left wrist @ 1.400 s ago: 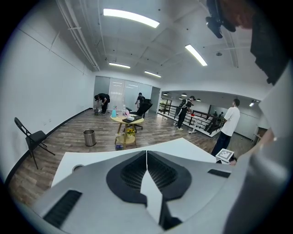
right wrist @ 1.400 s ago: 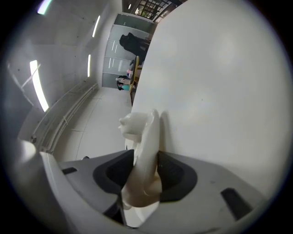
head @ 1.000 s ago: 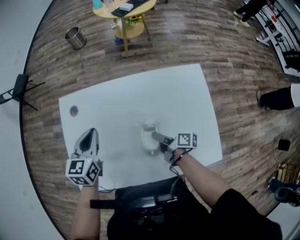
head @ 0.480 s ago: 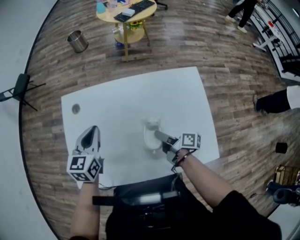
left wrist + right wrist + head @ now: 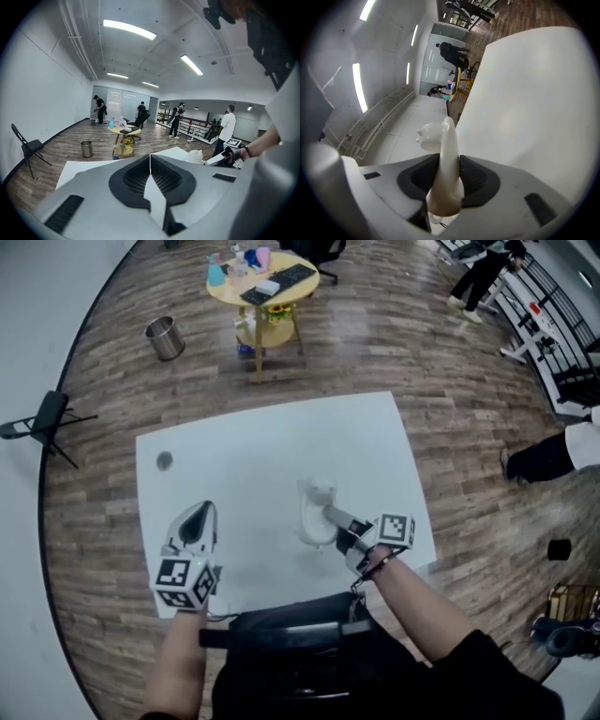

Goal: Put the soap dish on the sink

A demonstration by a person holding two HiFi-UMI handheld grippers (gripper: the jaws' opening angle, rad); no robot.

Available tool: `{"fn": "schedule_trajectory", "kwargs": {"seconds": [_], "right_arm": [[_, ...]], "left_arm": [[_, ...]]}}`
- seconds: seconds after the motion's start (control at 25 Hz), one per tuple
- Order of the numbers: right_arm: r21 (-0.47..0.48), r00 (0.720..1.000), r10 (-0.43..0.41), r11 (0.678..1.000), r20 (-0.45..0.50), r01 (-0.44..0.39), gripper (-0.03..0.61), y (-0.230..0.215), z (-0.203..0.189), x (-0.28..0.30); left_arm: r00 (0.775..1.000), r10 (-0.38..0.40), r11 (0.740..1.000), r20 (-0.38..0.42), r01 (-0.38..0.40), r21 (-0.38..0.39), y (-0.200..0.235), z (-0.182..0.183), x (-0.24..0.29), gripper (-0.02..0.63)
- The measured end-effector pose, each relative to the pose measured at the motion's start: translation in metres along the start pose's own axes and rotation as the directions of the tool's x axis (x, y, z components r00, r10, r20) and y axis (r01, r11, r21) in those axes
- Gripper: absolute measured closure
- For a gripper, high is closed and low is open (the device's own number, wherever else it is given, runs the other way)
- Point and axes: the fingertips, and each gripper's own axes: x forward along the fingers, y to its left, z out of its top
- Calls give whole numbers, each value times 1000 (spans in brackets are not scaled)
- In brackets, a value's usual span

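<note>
The soap dish is white, with a small animal figure at its far end. My right gripper is shut on its near rim and holds it over the white table, right of the middle. In the right gripper view the soap dish stands edge-on between the dark pads. My left gripper hovers over the table's near left part, shut and empty. In the left gripper view its jaws meet in a thin line, and the soap dish shows at the right.
A small dark round spot lies near the table's far left corner. Beyond the table stand a round yellow table with clutter, a metal bin and a folding chair. A person stands at the right.
My right gripper has risen with the soap dish held in it. The left gripper has shifted a little forward and up. The head view has tilted further out.
</note>
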Motion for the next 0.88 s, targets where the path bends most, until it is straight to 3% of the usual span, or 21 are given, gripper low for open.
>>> {"fn": "schedule_trajectory", "kwargs": {"seconds": [0.48,0.88], "right_arm": [[-56,995,46,998,91,-41,442,60,14,-31],[-111,986,81,992,145,-65,442,103,19,-64]], "left_arm": [[994,-109,993,33,107,44,-21,16,-23,604],[986,-143,987,89,135,84,-30,28,-26,604]]}}
